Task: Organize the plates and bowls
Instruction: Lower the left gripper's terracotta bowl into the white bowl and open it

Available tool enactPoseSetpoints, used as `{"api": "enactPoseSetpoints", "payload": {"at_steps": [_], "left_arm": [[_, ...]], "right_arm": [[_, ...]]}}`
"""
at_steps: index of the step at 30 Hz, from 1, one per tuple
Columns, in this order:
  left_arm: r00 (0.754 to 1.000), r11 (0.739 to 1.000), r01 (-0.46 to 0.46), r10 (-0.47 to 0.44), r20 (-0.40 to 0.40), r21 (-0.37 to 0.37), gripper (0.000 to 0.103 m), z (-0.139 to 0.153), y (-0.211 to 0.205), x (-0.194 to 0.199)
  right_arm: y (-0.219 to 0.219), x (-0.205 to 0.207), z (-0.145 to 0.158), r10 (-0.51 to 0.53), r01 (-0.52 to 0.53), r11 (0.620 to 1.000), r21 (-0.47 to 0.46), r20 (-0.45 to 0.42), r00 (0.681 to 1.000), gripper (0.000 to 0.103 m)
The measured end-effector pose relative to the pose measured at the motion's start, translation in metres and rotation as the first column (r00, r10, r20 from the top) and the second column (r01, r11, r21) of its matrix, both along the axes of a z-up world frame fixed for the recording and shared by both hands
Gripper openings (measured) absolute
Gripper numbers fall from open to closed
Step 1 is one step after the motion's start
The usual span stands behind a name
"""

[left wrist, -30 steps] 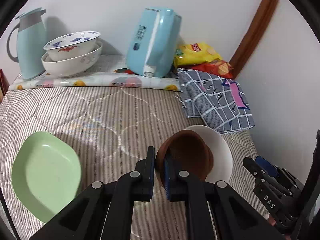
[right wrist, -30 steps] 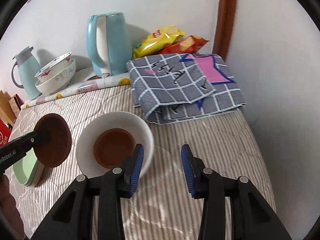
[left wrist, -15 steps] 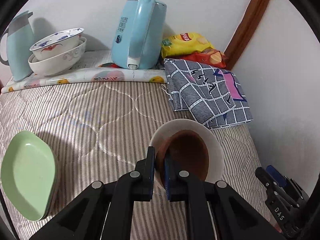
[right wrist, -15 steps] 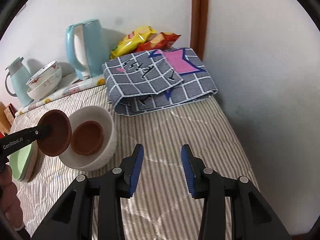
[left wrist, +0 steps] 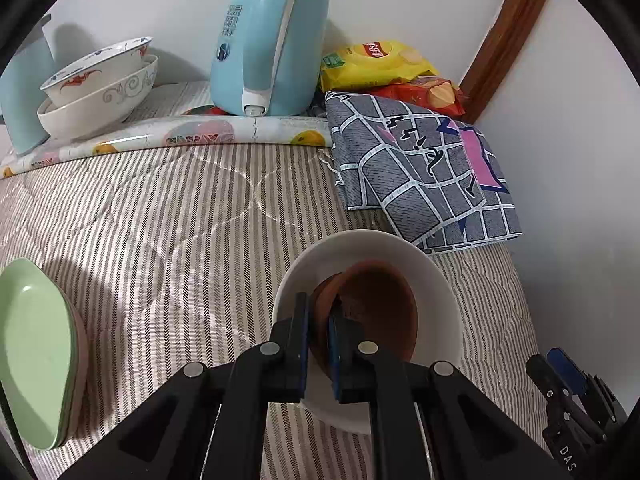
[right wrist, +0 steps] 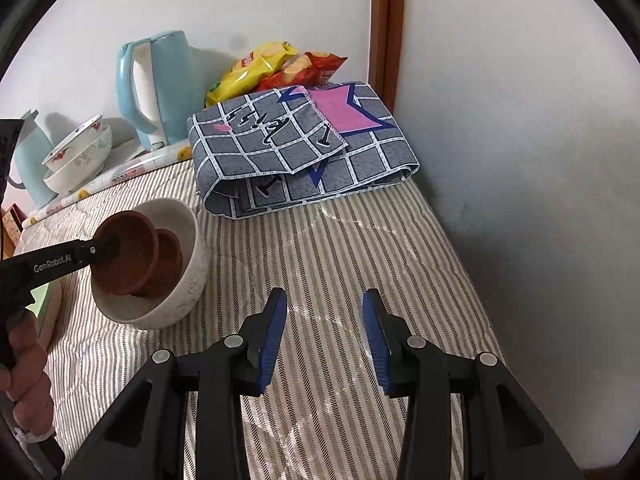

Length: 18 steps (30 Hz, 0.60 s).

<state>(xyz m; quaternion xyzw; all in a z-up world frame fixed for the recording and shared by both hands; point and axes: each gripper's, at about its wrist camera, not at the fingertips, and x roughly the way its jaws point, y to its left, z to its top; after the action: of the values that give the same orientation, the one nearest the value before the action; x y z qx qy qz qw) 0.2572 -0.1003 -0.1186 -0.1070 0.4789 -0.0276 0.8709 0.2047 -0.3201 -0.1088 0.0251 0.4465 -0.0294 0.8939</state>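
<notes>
In the left wrist view our left gripper (left wrist: 318, 336) pinches the rim of a small brown round dish (left wrist: 376, 312), tilted, and it now sits inside the wide white ceramic bowl (left wrist: 444, 300) — a second ago it hung over the near edge of that bowl, above the mattress. A second brown dish (left wrist: 326, 292) peeks out behind the held one, at the bowl's bottom. The pale green oval plate (left wrist: 36, 372) has slid to the left edge of the picture. Behind, on the striped quilted mattress (left wrist: 168, 224), we see two stacked patterned bowls (left wrist: 100, 88), a light blue electric kettle (left wrist: 268, 40), snack bags (left wrist: 384, 68) and a folded grey checked cloth (left wrist: 420, 176) just beyond the white bowl.

In the right wrist view our right gripper (right wrist: 325, 340) hangs over bare mattress with its blue pads spread and nothing between them. The white bowl has moved from just ahead of the fingers to the left side, and the held dish leans against the one lying in it. The cloth lies near the bowl's far side.
</notes>
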Motion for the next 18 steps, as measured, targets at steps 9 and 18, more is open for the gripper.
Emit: {"api": "enactPoseSetpoints", "payload": {"at_steps": [9,18], "left_arm": [[1.0,1.0,0.002,-0.002,-0.019,-0.016,0.009,-0.0087,-0.0022,0.006],[1.0,1.0,0.008,-0.009,-0.025,-0.019,0.009,-0.0101,-0.0052,0.0087]], "right_arm": [[0.0041,0.0069,-0.0014,0.012,-0.012,1.0,0.009,-0.001,1.0,0.039],[0.0068,0.0065,0.0015,0.023,-0.023,1.0,0.01,0.007,1.0,0.04]]}}
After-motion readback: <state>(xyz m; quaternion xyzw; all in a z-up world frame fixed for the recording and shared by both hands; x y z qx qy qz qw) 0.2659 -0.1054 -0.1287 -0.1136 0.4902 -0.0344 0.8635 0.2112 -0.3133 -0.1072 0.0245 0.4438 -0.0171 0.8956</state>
